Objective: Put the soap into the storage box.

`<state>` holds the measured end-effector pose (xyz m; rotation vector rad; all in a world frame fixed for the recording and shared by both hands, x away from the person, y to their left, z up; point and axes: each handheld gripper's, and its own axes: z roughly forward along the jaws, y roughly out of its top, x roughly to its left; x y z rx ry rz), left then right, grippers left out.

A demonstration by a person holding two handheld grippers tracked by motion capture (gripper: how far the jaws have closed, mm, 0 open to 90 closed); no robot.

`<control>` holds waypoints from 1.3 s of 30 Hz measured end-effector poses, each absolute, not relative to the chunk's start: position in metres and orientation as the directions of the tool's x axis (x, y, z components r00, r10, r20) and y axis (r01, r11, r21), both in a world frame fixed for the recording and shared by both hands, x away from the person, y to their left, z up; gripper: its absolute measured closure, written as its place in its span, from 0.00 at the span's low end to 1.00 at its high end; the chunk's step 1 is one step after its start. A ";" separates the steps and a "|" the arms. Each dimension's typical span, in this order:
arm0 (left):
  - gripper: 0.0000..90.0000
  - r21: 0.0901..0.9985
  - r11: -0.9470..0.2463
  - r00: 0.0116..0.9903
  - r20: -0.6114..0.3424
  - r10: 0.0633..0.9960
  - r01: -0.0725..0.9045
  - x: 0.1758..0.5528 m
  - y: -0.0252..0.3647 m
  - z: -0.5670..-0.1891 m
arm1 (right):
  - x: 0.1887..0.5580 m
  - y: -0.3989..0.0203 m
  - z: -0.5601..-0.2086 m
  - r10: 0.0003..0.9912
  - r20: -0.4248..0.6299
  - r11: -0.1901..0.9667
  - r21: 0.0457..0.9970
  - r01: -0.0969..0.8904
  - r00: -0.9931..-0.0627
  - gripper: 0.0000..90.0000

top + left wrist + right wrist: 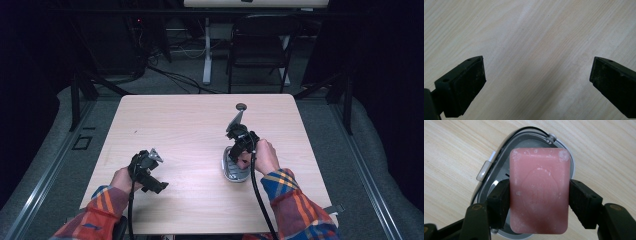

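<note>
left gripper (148,167) held low over the near-left part of the worktop (190,125), at about 8 o'clock from the worktop's centre. left gripper view: its fingers (464,85) stand wide apart, nothing between them, bare pale wood grain beneath.

right gripper (242,140) at about 4 o'clock from centre, held in the person's right hand (265,156), plaid sleeve (292,195) behind it, black cable trailing back to the near edge. right gripper view: fingers (499,202) clamped on the two long sides of a pink soap bar (539,190), rounded corners, faint oval stamp on its face, whitish dried specks near the top corners. the bar is directly over a grey oval soap case (489,177), which sits on the worktop; cannot tell whether the bar touches the case or is just above it. small light clasp on the case's rim at 9 o'clock in that view. in the high view the case (234,170) shows just at the near side of the right gripper.

farther out, at 12 o'clock from the right gripper, a small dark round object (241,106) lies on the worktop near the far edge; too small to identify.

beyond the worktop: dark folding chair (260,47), white table leg (207,50), cables on grey floor.
</note>
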<state>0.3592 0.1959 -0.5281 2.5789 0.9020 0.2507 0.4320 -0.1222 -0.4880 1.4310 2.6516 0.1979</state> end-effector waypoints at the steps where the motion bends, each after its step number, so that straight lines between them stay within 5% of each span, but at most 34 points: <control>1: 0.00 0.422 -0.714 0.776 0.038 0.629 0.558 0.359 0.196 -0.528 | 0.432 -0.122 -0.488 0.837 -0.045 0.544 0.172 0.821 -0.545 0.41; 24: 0.00 0.417 -0.718 0.779 0.034 0.626 0.558 0.359 0.195 -0.529 | 0.424 -0.128 -0.477 0.832 0.070 0.522 0.232 0.821 -0.550 0.50; 32: 0.00 0.417 -0.717 0.779 0.034 0.626 0.558 0.359 0.195 -0.529 | 0.420 -0.133 -0.473 0.808 0.050 0.556 0.266 0.788 -0.587 0.48; 39: 0.01 0.416 -0.720 0.780 0.040 0.624 0.555 0.359 0.195 -0.529 | 0.416 -0.143 -0.467 0.763 0.035 0.613 0.278 0.739 -0.646 0.34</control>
